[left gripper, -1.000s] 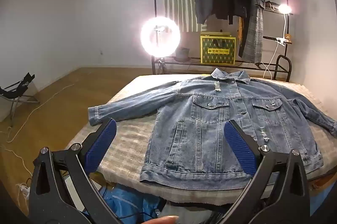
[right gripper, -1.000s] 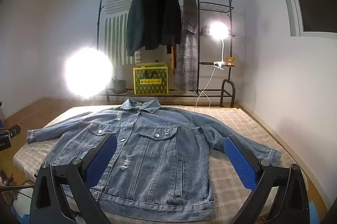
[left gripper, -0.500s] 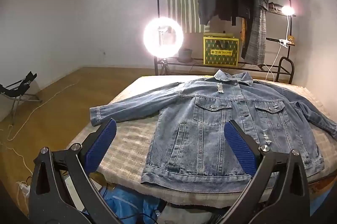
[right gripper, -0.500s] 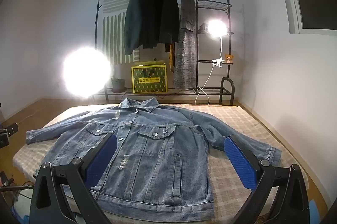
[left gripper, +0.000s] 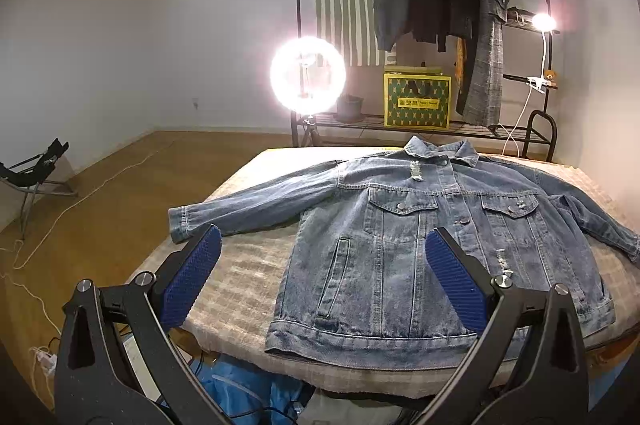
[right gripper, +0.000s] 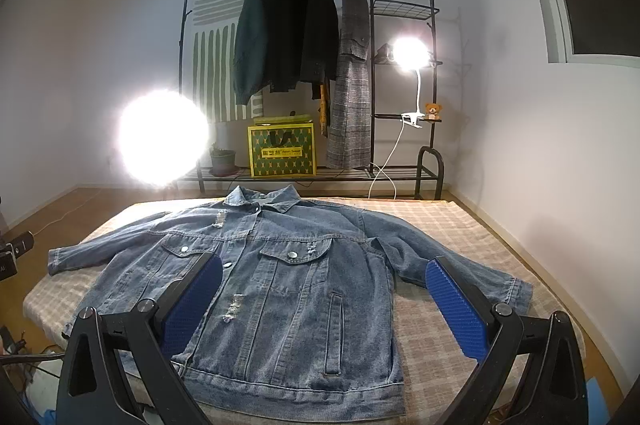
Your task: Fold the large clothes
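A faded blue denim jacket point(left gripper: 432, 241) lies flat and face up on a low bed covered with a beige checked blanket point(left gripper: 240, 273). The jacket is unfolded: front buttoned, collar toward the far wall, hem at the near edge of the bed, both sleeves spread outward to the sides.

The left gripper point(left gripper: 322, 279) is held above the near left part of the bed. Its two blue ribbed fingers point(left gripper: 188, 277) are spread wide and grip nothing; it is clear of the fabric.

The right gripper point(right gripper: 322, 299) is held above the near hem area of the jacket point(right gripper: 280, 289). Its blue ribbed fingers point(right gripper: 456, 309) are likewise spread wide, with nothing between them and no contact with the denim.

Behind the bed stands a black metal clothes rack point(right gripper: 360, 65) carrying dark coats, with a yellow patterned box point(right gripper: 282, 151) on its lower shelf. A lit round ring lamp point(left gripper: 308, 75) stands at the left of the rack.
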`<state>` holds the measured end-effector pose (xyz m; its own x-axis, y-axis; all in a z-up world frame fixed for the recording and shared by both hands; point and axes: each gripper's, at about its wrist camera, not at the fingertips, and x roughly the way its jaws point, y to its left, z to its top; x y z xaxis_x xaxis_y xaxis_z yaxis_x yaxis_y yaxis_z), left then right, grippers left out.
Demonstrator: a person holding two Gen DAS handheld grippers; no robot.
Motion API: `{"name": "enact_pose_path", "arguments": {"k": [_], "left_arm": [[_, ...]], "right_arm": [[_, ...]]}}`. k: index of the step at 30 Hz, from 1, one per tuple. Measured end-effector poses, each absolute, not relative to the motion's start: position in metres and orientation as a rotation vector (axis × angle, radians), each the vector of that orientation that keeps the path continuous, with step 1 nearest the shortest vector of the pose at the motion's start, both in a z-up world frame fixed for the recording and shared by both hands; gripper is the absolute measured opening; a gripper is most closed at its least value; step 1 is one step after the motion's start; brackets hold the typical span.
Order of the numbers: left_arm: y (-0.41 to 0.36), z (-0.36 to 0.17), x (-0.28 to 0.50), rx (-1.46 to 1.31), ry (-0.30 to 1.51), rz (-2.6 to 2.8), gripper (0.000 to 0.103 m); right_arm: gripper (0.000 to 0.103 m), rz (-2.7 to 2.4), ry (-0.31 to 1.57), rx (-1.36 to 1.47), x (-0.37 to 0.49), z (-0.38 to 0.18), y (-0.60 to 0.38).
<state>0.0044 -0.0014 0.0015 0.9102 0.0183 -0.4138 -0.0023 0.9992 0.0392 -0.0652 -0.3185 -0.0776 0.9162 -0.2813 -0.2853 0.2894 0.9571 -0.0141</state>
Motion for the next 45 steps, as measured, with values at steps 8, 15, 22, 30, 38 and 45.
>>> {"name": "enact_pose_path", "arguments": {"k": [8,15,22,30,38,45], "left_arm": [[-0.001,0.004,0.005,0.041,0.428,0.010,0.103],[-0.001,0.004,0.005,0.039,0.428,0.010,0.103],[-0.002,0.004,0.005,0.040,0.427,0.009,0.103],[-0.004,0.005,0.006,0.042,0.429,0.010,0.103],[-0.005,0.005,0.007,0.041,0.431,0.011,0.103],[-0.002,-0.004,0.020,0.035,0.439,0.012,0.103]], "right_arm": [[0.103,-0.297,0.292,0.032,-0.066,-0.076,-0.320],[0.103,-0.302,0.294,0.029,-0.063,-0.076,-0.321],[0.103,-0.301,0.296,0.030,-0.062,-0.077,-0.321],[0.103,-0.303,0.300,0.033,-0.059,-0.080,-0.323],[0.103,-0.303,0.303,0.034,-0.058,-0.081,-0.324],[0.103,-0.308,0.306,0.036,-0.054,-0.085,-0.325]]}}
